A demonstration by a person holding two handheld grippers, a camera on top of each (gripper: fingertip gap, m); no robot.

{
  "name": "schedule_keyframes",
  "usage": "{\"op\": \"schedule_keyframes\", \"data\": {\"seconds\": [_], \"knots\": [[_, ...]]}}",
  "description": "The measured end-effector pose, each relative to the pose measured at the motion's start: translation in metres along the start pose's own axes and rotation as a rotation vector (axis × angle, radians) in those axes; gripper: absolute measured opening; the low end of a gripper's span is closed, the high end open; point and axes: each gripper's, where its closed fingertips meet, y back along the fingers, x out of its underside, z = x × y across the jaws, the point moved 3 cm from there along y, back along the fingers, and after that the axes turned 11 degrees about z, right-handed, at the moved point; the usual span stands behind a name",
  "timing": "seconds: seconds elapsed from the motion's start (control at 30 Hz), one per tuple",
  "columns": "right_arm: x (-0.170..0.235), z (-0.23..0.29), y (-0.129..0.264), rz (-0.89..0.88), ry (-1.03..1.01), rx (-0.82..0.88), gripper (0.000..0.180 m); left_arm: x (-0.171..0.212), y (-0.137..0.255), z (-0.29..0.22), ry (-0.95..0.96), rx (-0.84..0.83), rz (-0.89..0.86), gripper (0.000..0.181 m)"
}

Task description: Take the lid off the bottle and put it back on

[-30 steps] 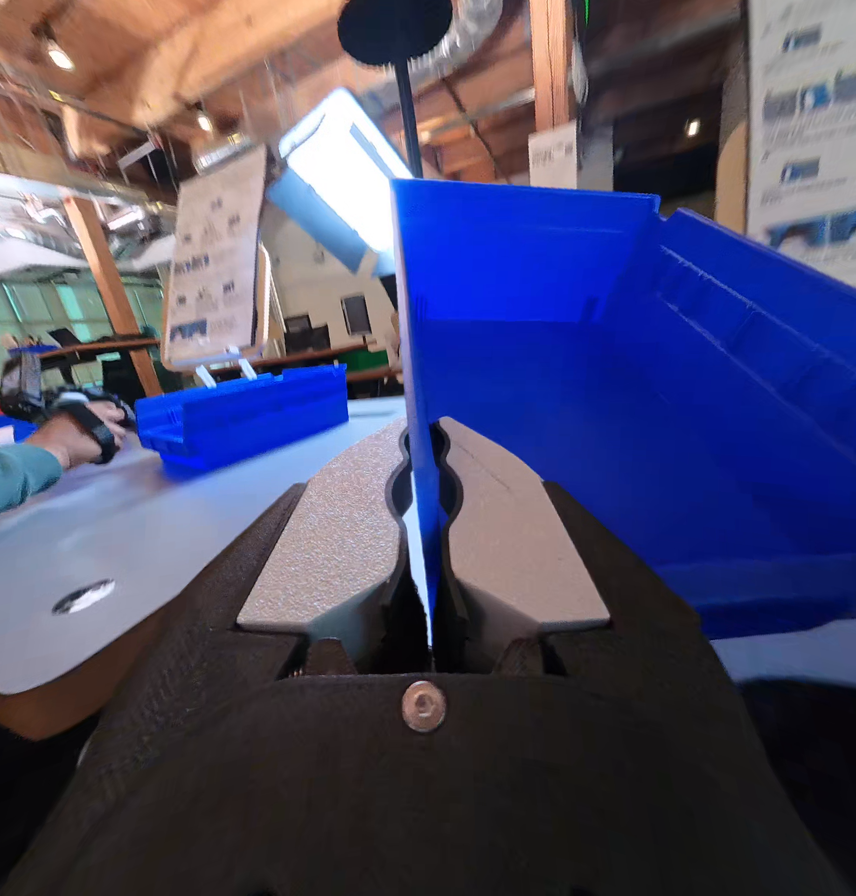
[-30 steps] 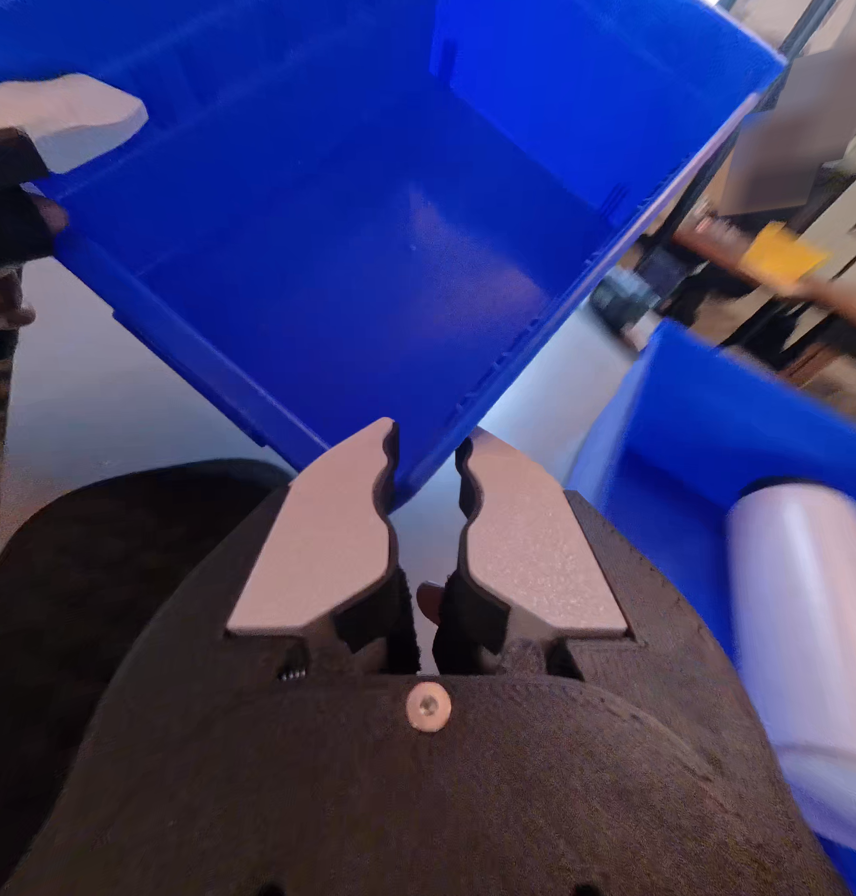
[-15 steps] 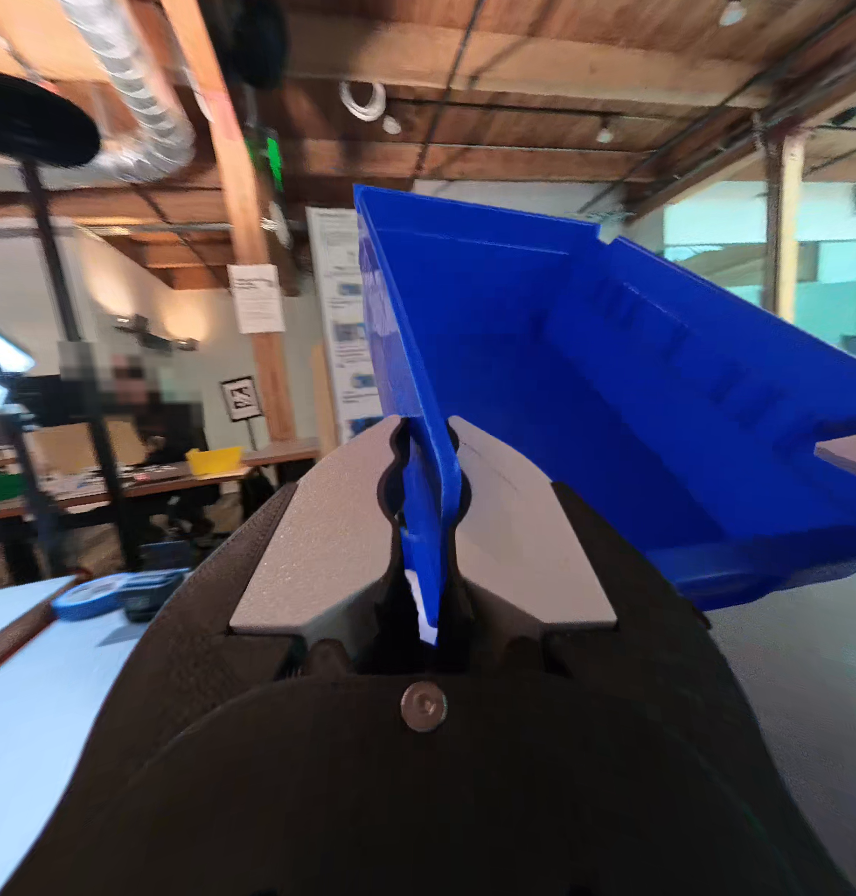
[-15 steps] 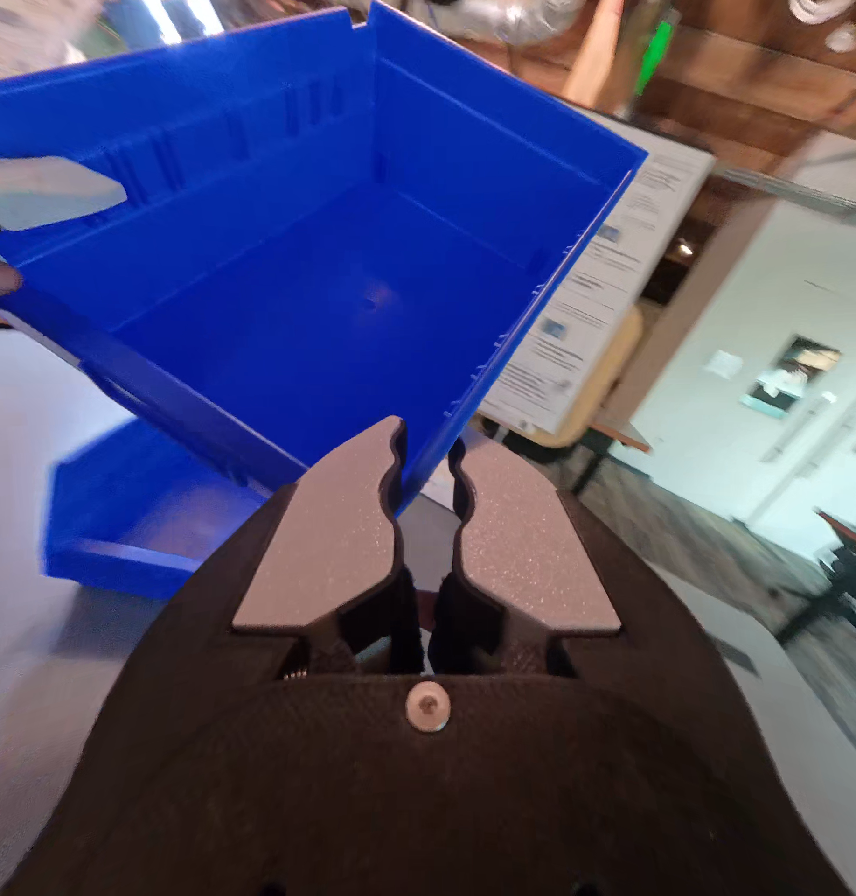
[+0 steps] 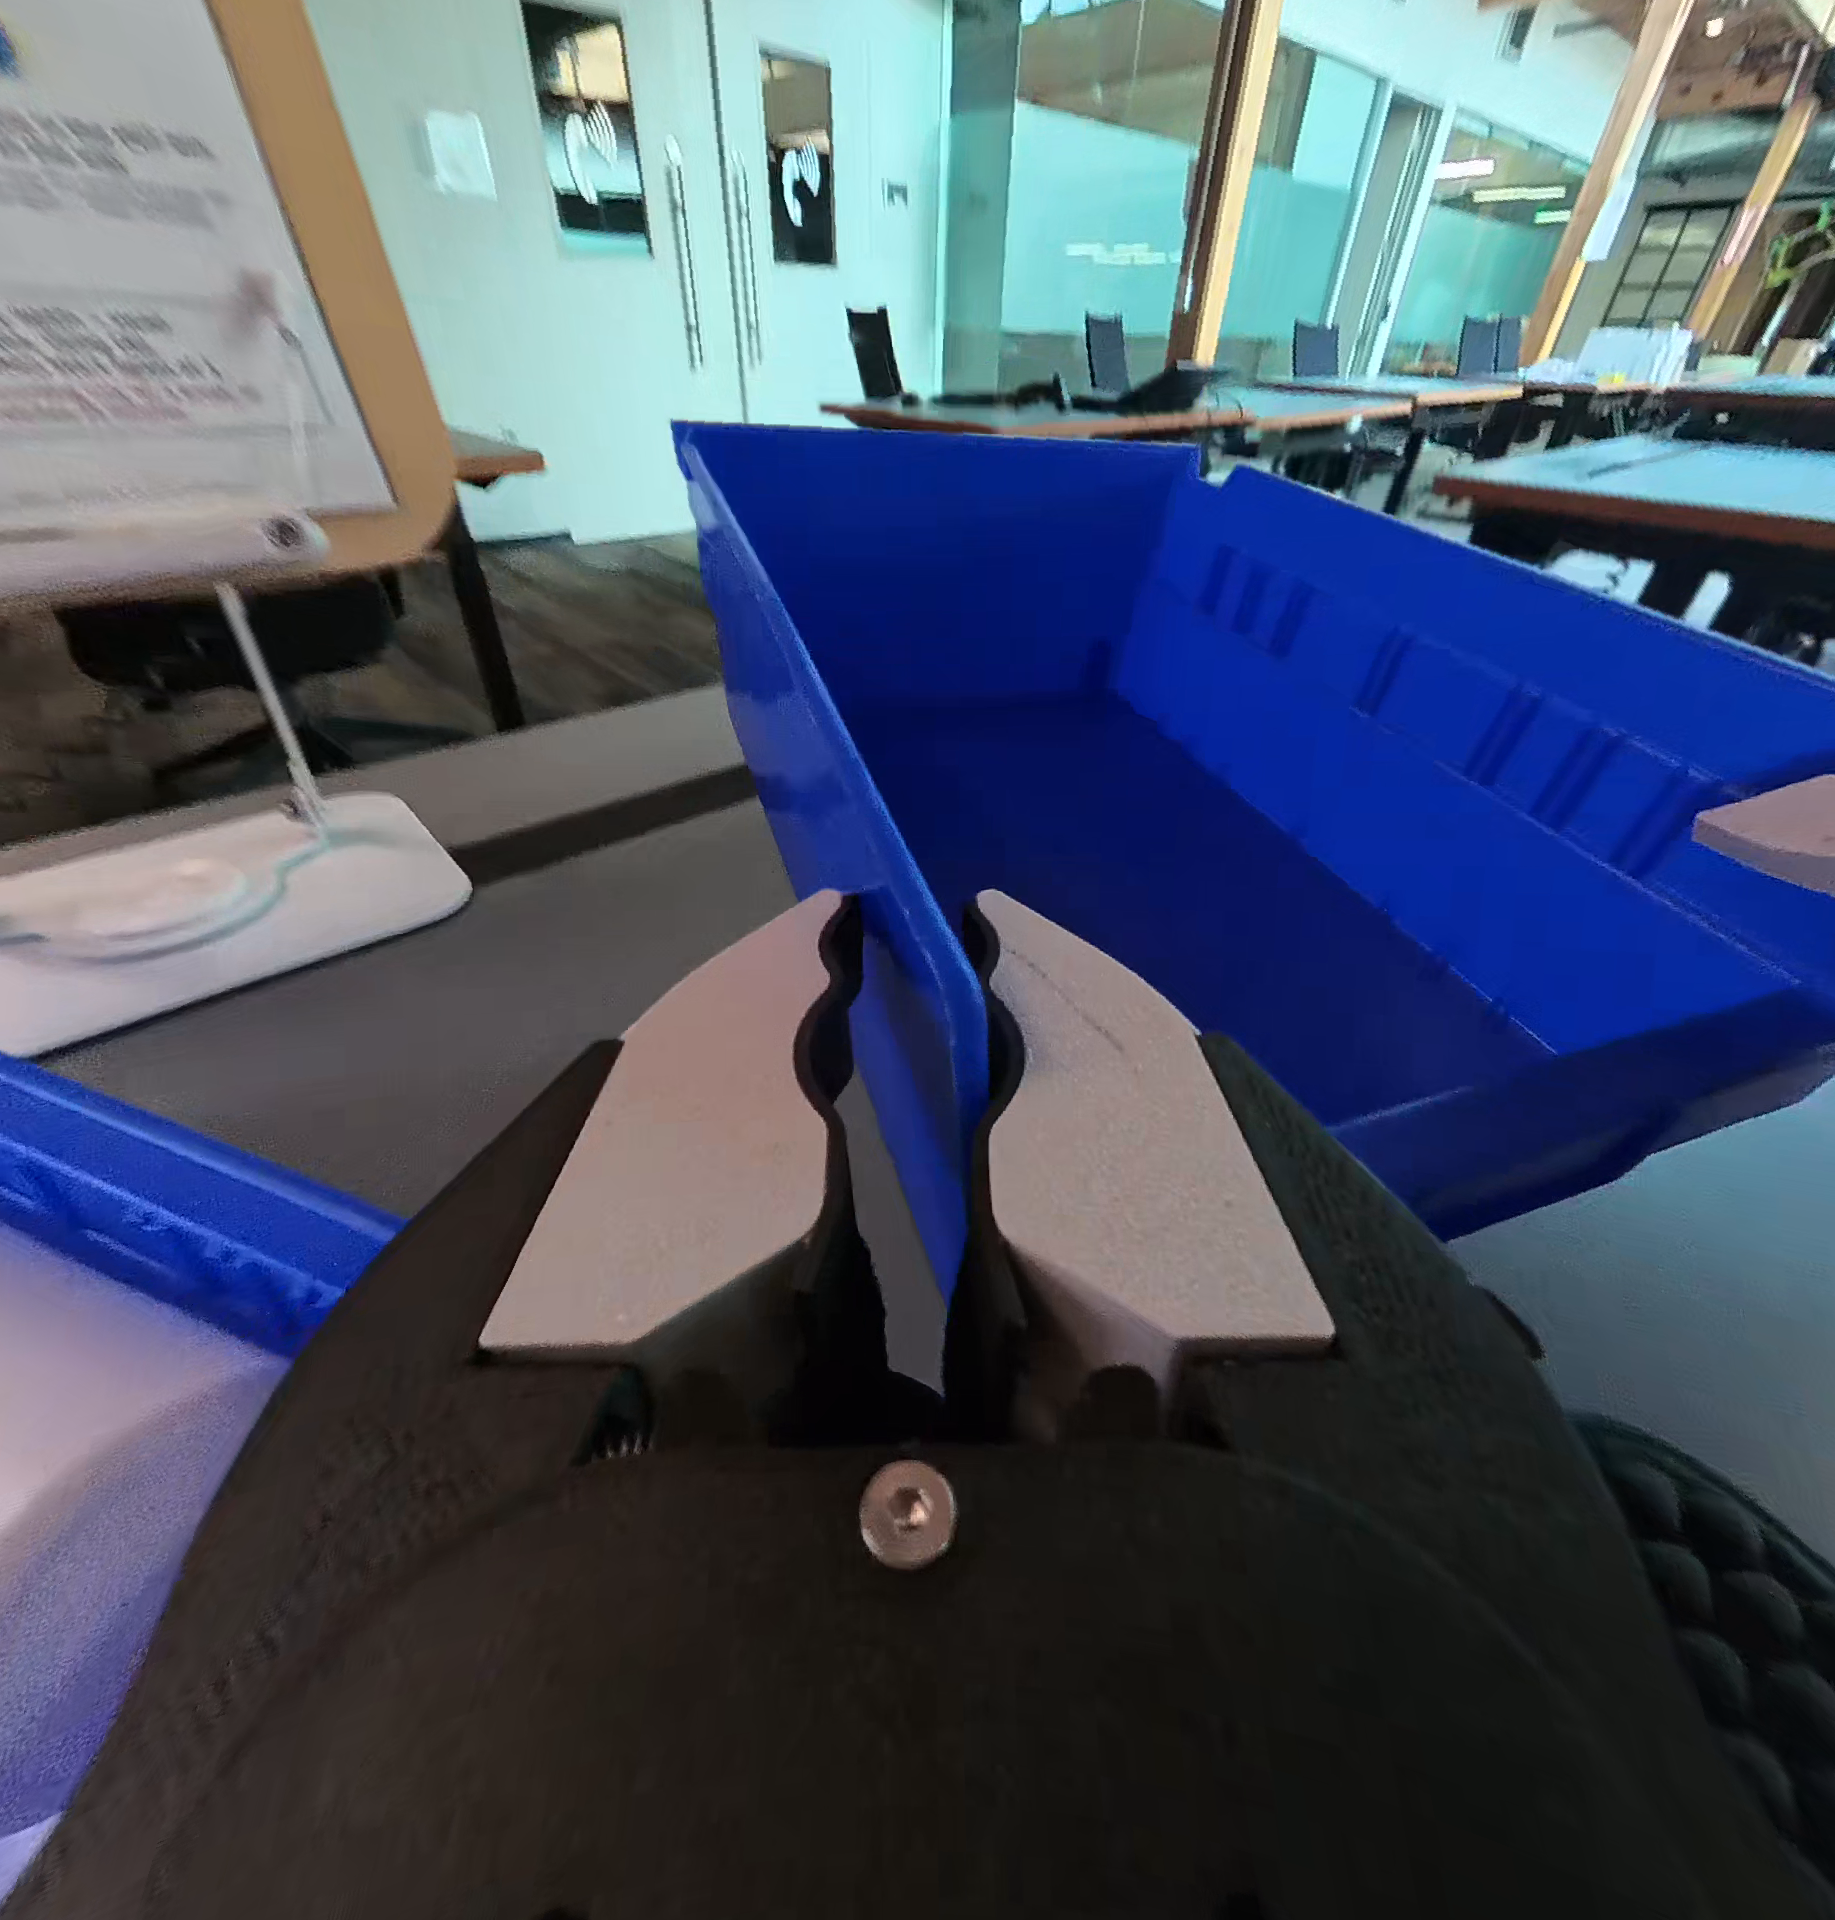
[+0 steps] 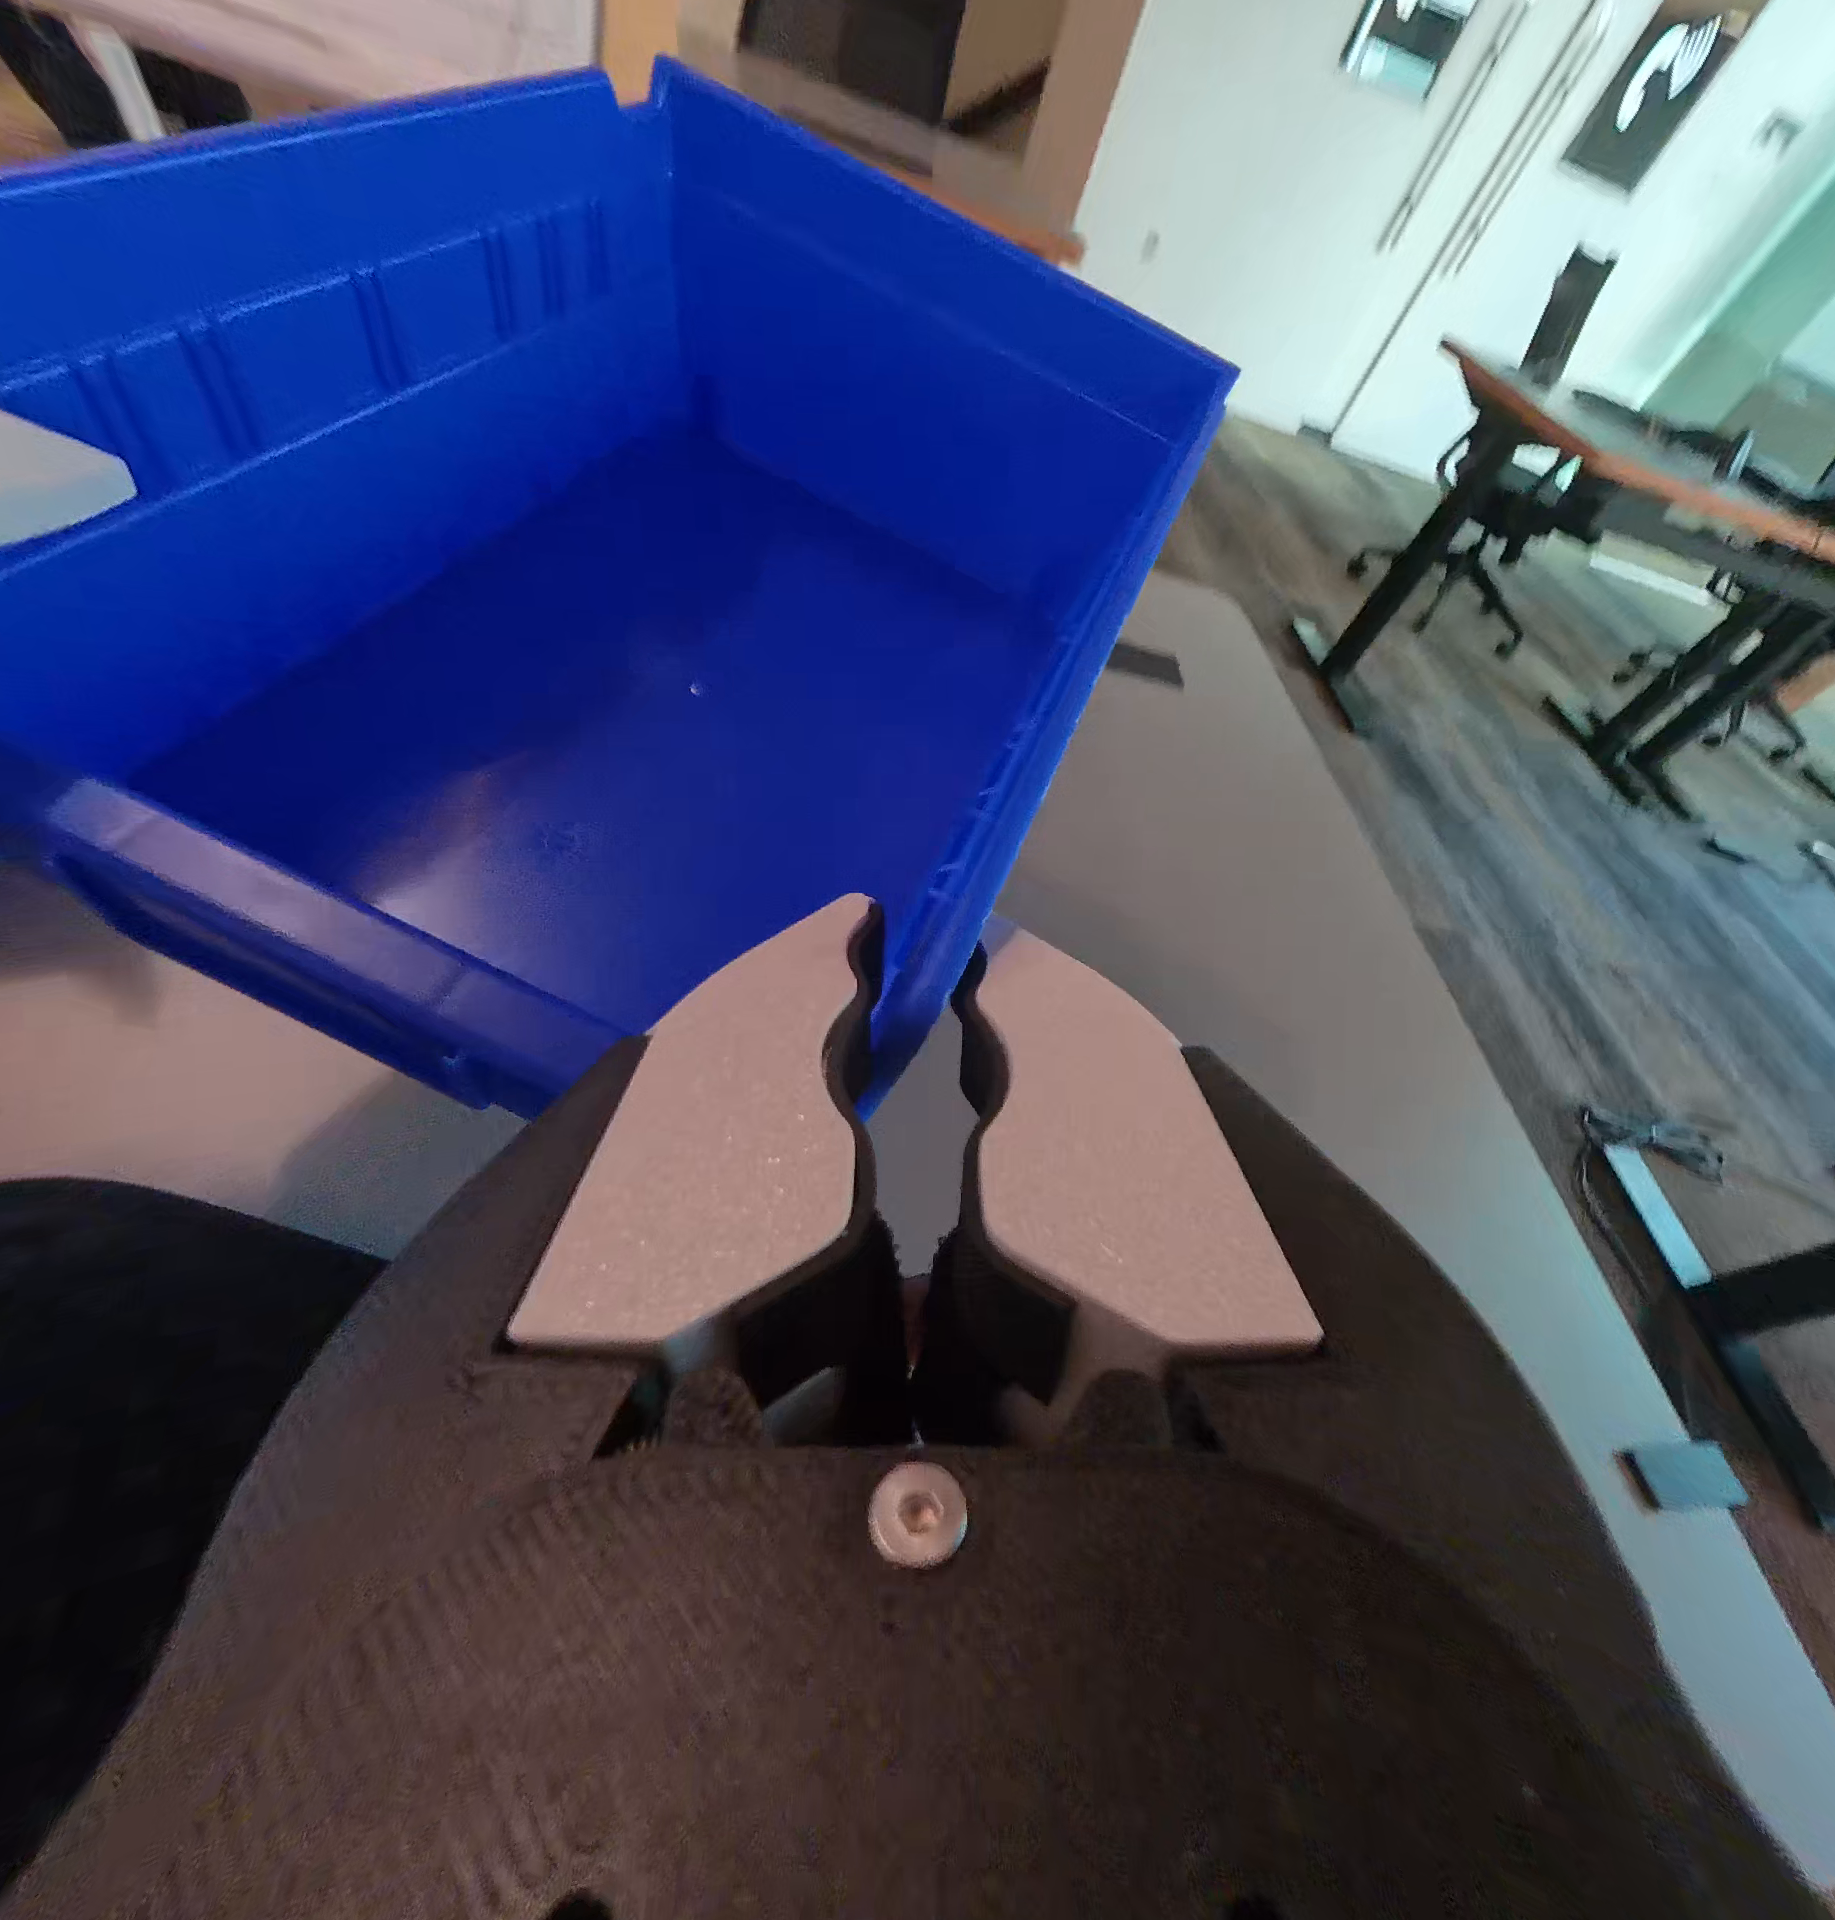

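Left wrist view: left gripper (image 5: 908,997) is clamped on the side wall of an empty blue bin (image 5: 1256,831), rim running between the 2 pads. Bin is tilted, held above the grey table (image 5: 539,966). The tip of the other gripper shows at the bin's far rim on the right. A second blue bin (image 5: 113,1195) sits at lower left with something pale and blurred in it; cannot tell if that is the bottle. White sign stand (image 5: 165,914) behind it.

Right wrist view: right gripper (image 6: 918,977) is pinched on the opposite wall of the same blue bin (image 6: 601,675), near its front corner. Inside is bare, no bottle, no lid.

Progress: as I read it, 0 of the task's 2 steps are done. Lid removal and refit are both left, and both jaws are busy with the bin.

Bottle vs jaws: not between either pair, not clearly in either view.
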Motion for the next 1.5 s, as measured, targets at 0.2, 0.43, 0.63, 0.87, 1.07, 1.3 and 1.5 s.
{"op": "schedule_keyframes", "data": {"seconds": [0.2,0.43,0.63,0.87,1.07,1.3,1.5], "knots": [[0.041,-0.018,-0.025,0.162,-0.054,-0.006,0.010,0.037,-0.028,-0.020,-0.006,0.048,0.125,0.018],[0.058,-0.027,-0.036,0.210,-0.064,-0.008,0.010,0.053,-0.034,-0.032,-0.111,0.118,0.170,0.031],[0.054,-0.035,-0.025,0.113,-0.096,-0.086,0.028,0.029,0.013,-0.028,-0.310,0.141,0.099,0.058],[0.018,0.035,0.012,-0.141,0.457,-0.298,0.083,0.044,0.103,0.041,-0.442,-0.028,0.296,0.082],[0.048,0.103,-0.022,0.205,0.762,-0.487,0.084,0.117,0.112,0.091,-0.468,-0.096,0.715,0.084],[0.059,0.109,-0.044,0.360,0.921,-0.505,0.074,0.140,0.116,0.117,-0.569,-0.145,0.868,0.034],[0.066,0.093,-0.041,0.455,1.058,-0.510,0.055,0.149,0.138,0.129,-0.555,-0.079,0.885,0.031]]}}
